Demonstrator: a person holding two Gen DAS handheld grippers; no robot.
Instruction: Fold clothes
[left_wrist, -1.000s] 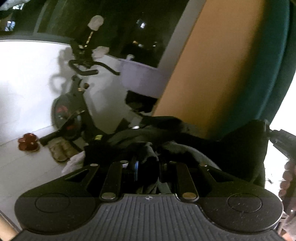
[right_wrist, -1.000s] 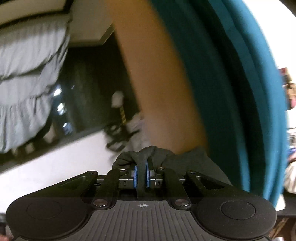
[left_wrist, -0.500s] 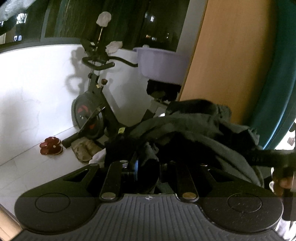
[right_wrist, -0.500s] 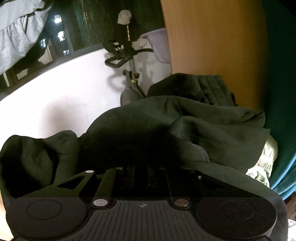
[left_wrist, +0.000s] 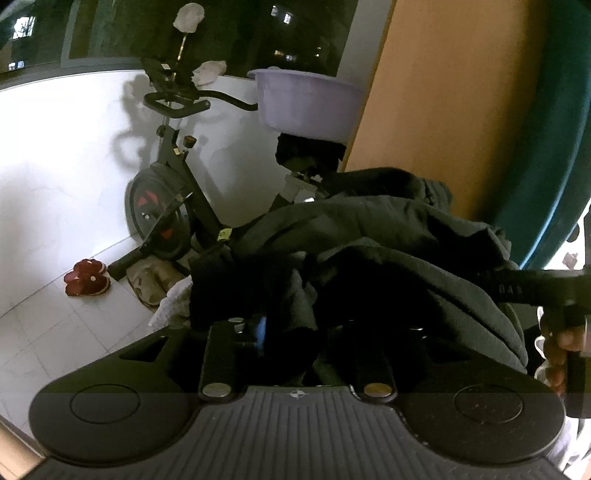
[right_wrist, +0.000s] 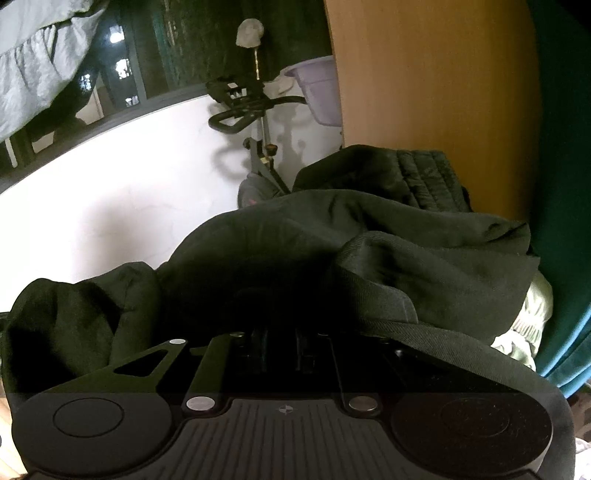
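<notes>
Garment (left_wrist: 388, 236), dark and bulky, heaped right across both views, draped over the near ends of both grippers with a wood panel (left_wrist: 450, 103) far right behind it. Bike (left_wrist: 166, 206) stands far left against the white wall, lilac basin (left_wrist: 306, 99) perched beside its handlebar. Left gripper (left_wrist: 291, 328) is pinched closed on a fold of the garment, blue pad just peeking out. Right gripper (right_wrist: 280, 350) is buried under cloth and shadow, so can't tell how wide it sits. Red slippers (left_wrist: 86, 282) sit on the floor, far left.
</notes>
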